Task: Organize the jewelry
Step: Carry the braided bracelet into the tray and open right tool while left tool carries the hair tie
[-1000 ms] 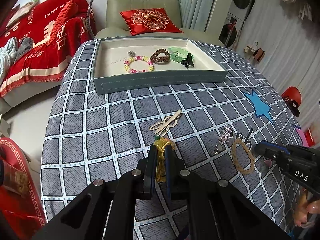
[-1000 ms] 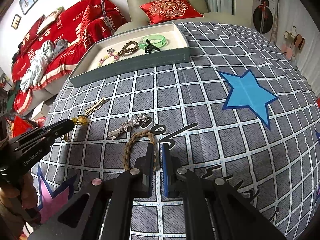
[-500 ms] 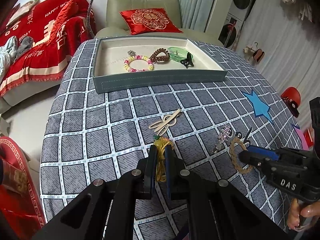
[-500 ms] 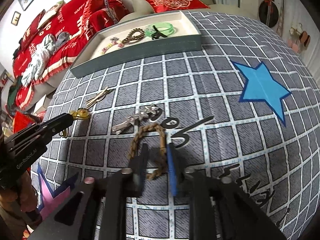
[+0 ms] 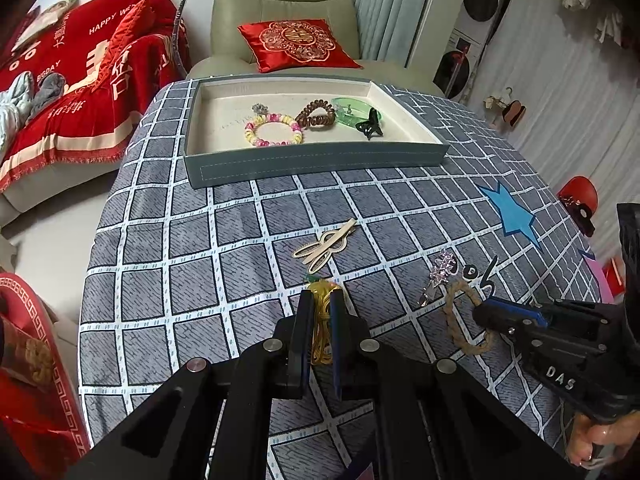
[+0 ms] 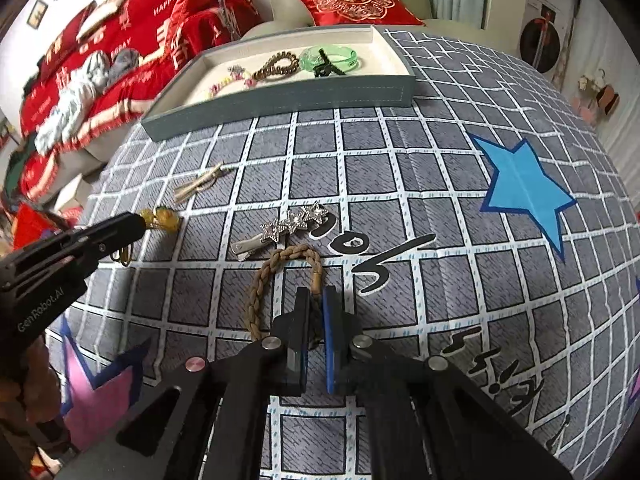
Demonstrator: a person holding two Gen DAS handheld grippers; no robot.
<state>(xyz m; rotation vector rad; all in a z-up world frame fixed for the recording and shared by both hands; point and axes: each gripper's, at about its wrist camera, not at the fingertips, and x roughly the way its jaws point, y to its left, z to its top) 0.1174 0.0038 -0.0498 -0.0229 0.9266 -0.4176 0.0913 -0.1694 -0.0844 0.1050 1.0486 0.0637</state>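
— Checked cloth covers your desk (image 6: pixel 400 168). Where is the braided hair tie (image 6: pixel 256 292)?
— Beside the star clip (image 6: pixel 288 226), your right claw (image 6: pixel 316 320) clamped on its side.
— And the left claw (image 5: pixel 320 320)?
— Clamped on the soft yellow cord (image 5: pixel 322 328). Both are light and limp; lift them slowly.

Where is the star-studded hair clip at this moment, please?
In the right wrist view the star hair clip lies on the checked cloth, just beyond the braided band.

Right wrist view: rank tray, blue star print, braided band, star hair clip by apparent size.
1. tray
2. blue star print
3. braided band and star hair clip: look alike in size, so unranked.
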